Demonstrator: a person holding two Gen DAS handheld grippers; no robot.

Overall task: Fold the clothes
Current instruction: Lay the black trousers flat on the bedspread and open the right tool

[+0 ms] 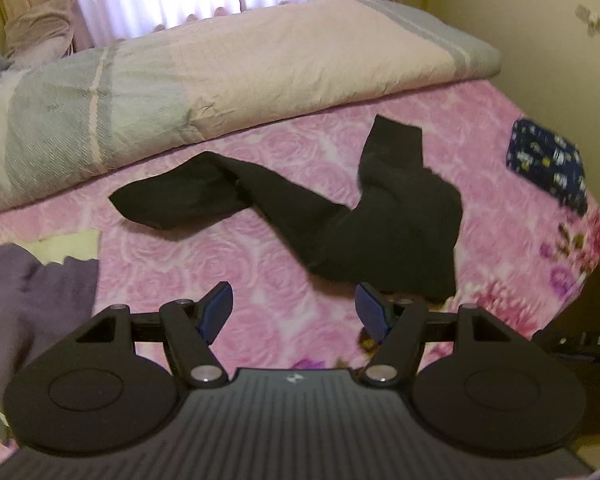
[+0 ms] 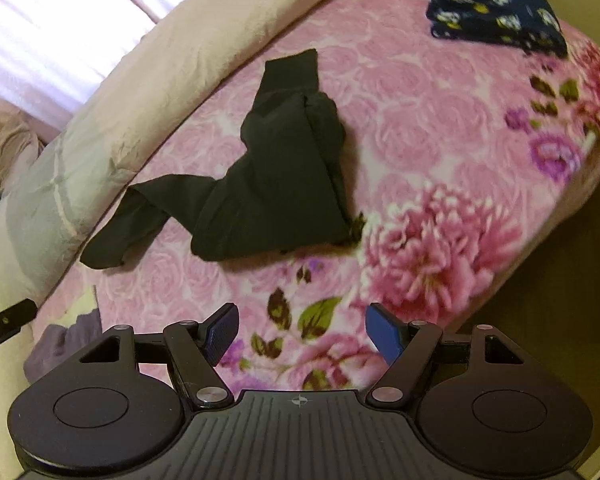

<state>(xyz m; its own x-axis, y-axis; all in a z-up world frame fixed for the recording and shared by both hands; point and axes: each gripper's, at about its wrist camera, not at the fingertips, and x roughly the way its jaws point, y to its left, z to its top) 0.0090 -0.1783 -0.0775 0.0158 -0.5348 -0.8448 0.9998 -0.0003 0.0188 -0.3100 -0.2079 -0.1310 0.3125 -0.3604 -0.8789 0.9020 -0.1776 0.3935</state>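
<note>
Black garment [image 1: 292, 212] lies loose and crumpled on the pink floral blanket [image 1: 260, 320], unfolded: two long legs splay out from a bunched middle. Looks like leggings or tights; cannot tell which.

Landmark: the folded quilt [image 1: 220, 80] along the far side of the bed.
- One leg runs off to the left, roughly parallel to the quilt's near edge, and ends close to it.
- The other leg points up toward the quilt, its cuff just short of it.
- The bunched waist part sits on the side away from the quilt, nearest both grippers.

Left gripper [image 1: 294, 312]: fingers spread wide, holding nothing, hovering over blanket. The waist bunch lies just ahead and to its right, close by its right finger.

Right gripper [image 2: 300, 330]: also wide apart, empty. The garment [image 2: 268, 184] lies ahead and slightly left, farther off than from the left gripper.

Judgement: left gripper is nearer the bunch; the long left-running leg needs straightening along its own axis.

Navy patterned cloth [image 2: 496, 8] lies folded well apart, at the right end of the quilt.
</note>
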